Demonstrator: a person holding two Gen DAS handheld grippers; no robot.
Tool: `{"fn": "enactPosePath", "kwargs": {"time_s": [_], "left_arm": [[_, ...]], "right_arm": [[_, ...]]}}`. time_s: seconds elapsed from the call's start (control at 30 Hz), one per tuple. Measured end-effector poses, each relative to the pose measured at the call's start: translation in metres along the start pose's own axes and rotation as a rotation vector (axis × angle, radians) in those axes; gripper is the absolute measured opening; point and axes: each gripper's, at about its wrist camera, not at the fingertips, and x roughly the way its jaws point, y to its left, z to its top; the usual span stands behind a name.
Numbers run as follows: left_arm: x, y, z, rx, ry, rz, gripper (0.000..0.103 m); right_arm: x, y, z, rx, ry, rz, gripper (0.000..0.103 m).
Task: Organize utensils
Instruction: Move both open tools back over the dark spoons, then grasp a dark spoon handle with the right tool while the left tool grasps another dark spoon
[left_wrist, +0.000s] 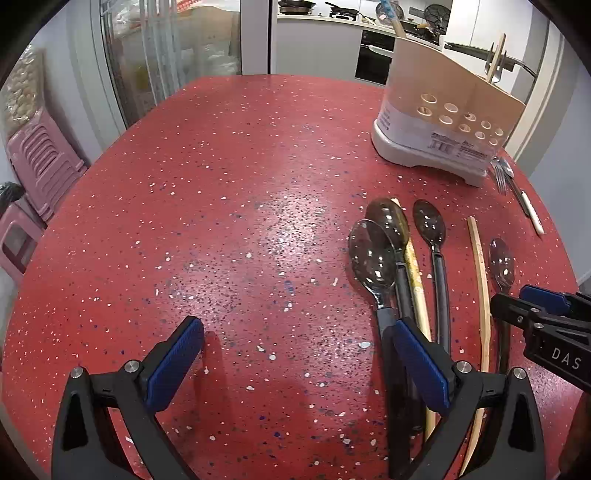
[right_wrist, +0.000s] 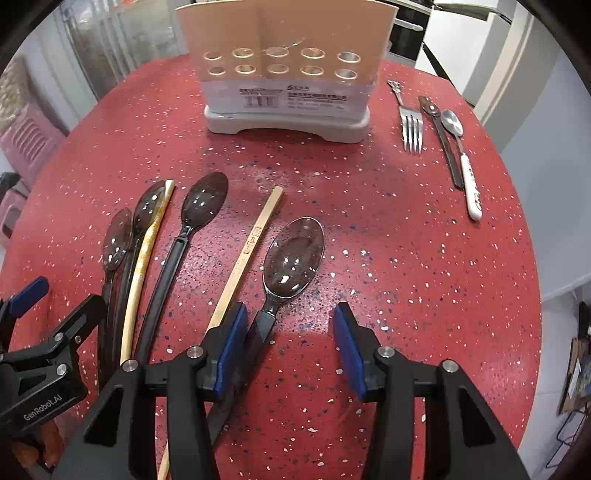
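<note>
Several dark translucent plastic spoons lie on the red speckled table (right_wrist: 406, 258). One spoon (right_wrist: 293, 254) lies just ahead of my open right gripper (right_wrist: 290, 325), its handle beside the left finger. Two wooden chopsticks (right_wrist: 251, 243) (right_wrist: 147, 243) lie among the spoons. The beige utensil holder (right_wrist: 286, 66) stands at the back; it also shows in the left wrist view (left_wrist: 443, 122). My left gripper (left_wrist: 295, 354) is open over bare table, spoons (left_wrist: 373, 254) by its right finger.
A metal fork (right_wrist: 412, 125), a dark-handled utensil (right_wrist: 443, 144) and a white-handled spoon (right_wrist: 463, 162) lie right of the holder. Pink stools (left_wrist: 40, 166) stand beyond the table's left edge. A kitchen counter is behind.
</note>
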Motion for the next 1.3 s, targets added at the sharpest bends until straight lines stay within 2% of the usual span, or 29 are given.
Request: {"fn": "enactPosePath", "kwargs": {"time_s": [0.07,0.13,0.3,0.57,0.7,1.0,1.2,1.27,1.3], "left_arm": [[0.002,-0.001,0.000,0.006,0.008,0.008,0.103],[0.002,-0.002,0.000,0.008,0.008,0.007,0.103],[0.001,-0.005,0.001,0.024,0.015,0.014,0.103],[0.005,-0.011,0.006,0.045,0.043,0.013,0.103],[0.009,-0.017,0.005,0.071,0.065,0.042,0.103],[0.009,-0.037,0.017,0.107,0.094,0.022,0.103],[0.008,-0.053,0.022,0.157,0.125,-0.015,0.080],[0.007,-0.058,0.023,0.168,0.137,-0.030,0.073],[0.006,-0.061,0.023,0.179,0.140,-0.035,0.066]], "right_arm": [[-0.002,-0.002,0.000,-0.011,-0.006,0.001,0.044],[-0.005,-0.007,-0.003,-0.018,-0.010,0.007,0.034],[-0.008,-0.019,-0.009,-0.042,-0.023,0.039,0.019],[-0.006,-0.033,-0.009,-0.033,-0.023,0.102,0.018],[-0.003,-0.038,-0.007,-0.031,-0.008,0.123,0.018],[0.001,-0.032,0.002,-0.067,0.045,0.106,0.024],[0.001,-0.026,0.002,-0.102,0.049,0.080,0.023],[0.001,-0.027,0.002,-0.109,0.045,0.075,0.016],[0.000,-0.028,0.002,-0.109,0.044,0.079,0.013]]}}
